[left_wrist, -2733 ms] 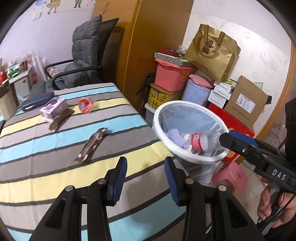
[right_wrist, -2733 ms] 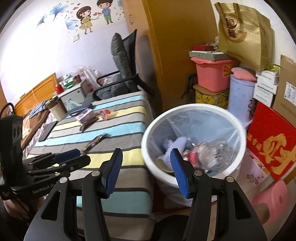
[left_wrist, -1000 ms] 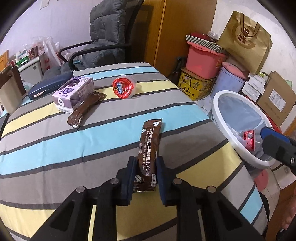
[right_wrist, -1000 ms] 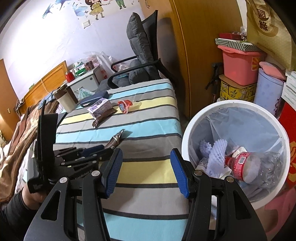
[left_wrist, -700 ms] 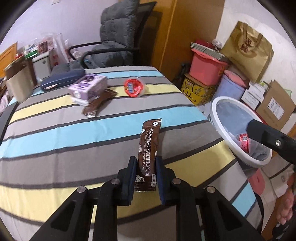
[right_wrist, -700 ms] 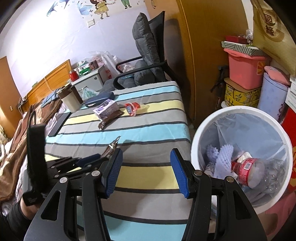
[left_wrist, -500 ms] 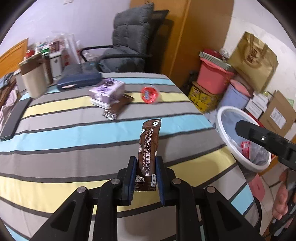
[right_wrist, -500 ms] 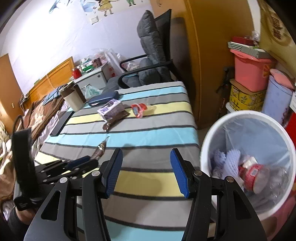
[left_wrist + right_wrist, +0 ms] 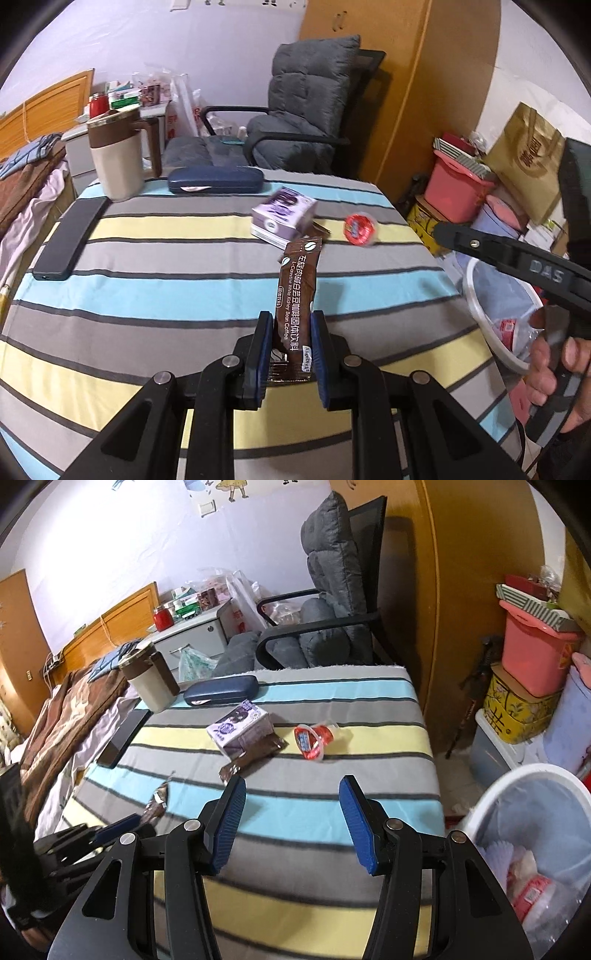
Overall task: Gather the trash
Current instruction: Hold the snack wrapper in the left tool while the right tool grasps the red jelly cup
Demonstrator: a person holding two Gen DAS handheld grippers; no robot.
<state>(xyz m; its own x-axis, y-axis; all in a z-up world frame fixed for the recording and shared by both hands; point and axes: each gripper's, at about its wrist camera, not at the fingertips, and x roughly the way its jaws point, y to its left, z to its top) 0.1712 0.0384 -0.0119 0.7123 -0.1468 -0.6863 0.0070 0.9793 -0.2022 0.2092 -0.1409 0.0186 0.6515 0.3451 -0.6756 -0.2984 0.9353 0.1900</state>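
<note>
My left gripper (image 9: pixel 290 341) is shut on a brown coffee sachet (image 9: pixel 297 291) and holds it upright above the striped table (image 9: pixel 147 258). The sachet also shows in the right wrist view (image 9: pixel 157 801), at the left gripper's tips. My right gripper (image 9: pixel 293 819) is open and empty over the table's near right part. On the table lie a purple carton (image 9: pixel 240 729), a second brown wrapper (image 9: pixel 255 755) and a red jelly cup (image 9: pixel 312 738). The white lined bin (image 9: pixel 532 845) with trash stands on the floor at the right.
A beige jug (image 9: pixel 118 157), a navy glasses case (image 9: pixel 216 179) and a black phone (image 9: pixel 70 238) sit at the table's far left. A grey chair (image 9: pixel 295 122) stands behind. Boxes, a pink tub (image 9: pixel 535 661) and a wardrobe (image 9: pixel 461 590) crowd the right.
My left gripper closed on the sachet and has lifted it off the table. My right gripper has swung left, away from the bin, toward the litter on the table.
</note>
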